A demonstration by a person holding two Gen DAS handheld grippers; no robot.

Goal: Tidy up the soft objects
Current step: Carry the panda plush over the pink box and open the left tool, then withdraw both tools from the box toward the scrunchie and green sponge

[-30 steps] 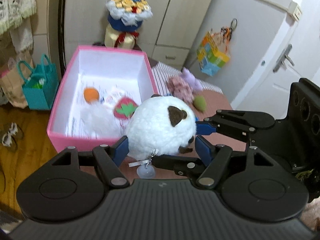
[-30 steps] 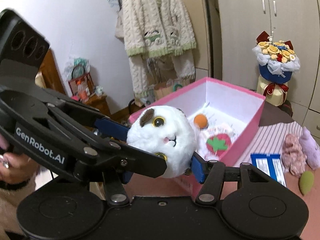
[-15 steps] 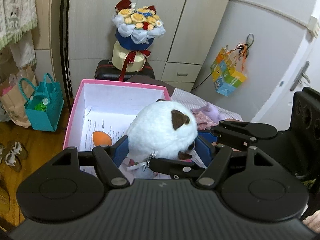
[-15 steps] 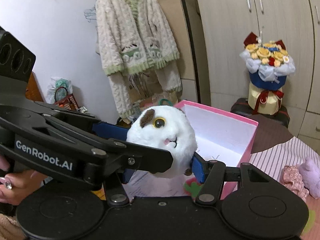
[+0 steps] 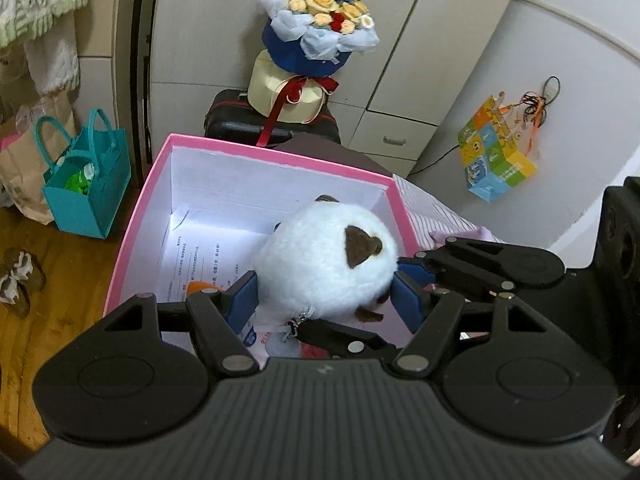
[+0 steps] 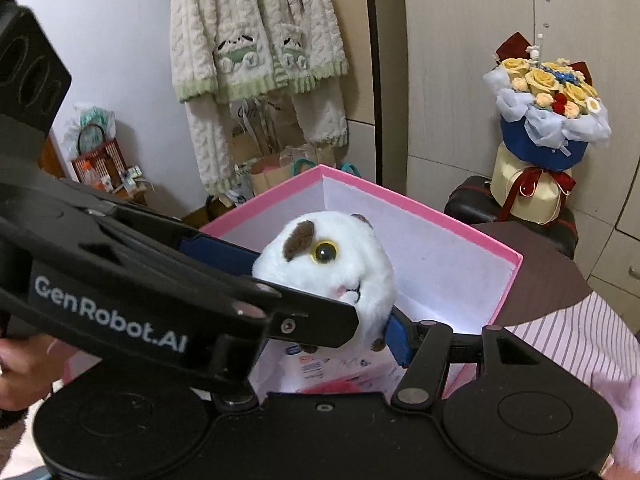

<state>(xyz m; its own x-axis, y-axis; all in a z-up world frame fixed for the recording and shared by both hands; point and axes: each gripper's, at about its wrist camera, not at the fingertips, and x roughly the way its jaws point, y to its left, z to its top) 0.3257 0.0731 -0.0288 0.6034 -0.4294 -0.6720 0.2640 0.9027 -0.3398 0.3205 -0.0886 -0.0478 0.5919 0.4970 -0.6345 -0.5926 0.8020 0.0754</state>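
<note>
A round white plush toy (image 5: pixel 326 260) with brown ear patches and a yellow eye (image 6: pixel 332 268) hangs over the open pink box (image 5: pixel 280 156) (image 6: pixel 420 204). My left gripper (image 5: pixel 324 300) is shut on it, blue pads pressed into both sides. My right gripper (image 6: pixel 326 336) is shut on the same toy from another side. Its right pad (image 6: pixel 396 340) shows, while its left finger is hidden behind the left gripper's arm. Inside the white-lined box lie a printed paper sheet (image 5: pixel 192 256), an orange ball (image 5: pixel 198 288) and some packets.
A flower bouquet (image 5: pixel 320 28) stands on a dark suitcase (image 5: pixel 228 120) behind the box. A teal bag (image 5: pixel 88 188) sits on the wooden floor at left. A knitted cardigan (image 6: pixel 256 40) hangs on the wall. Striped cloth (image 6: pixel 560 340) and a purple plush (image 6: pixel 624 400) lie right of the box.
Both grippers have carried the plush toy forward from the box's near edge to above its inside and a little lower. The grip on it looks unchanged.
</note>
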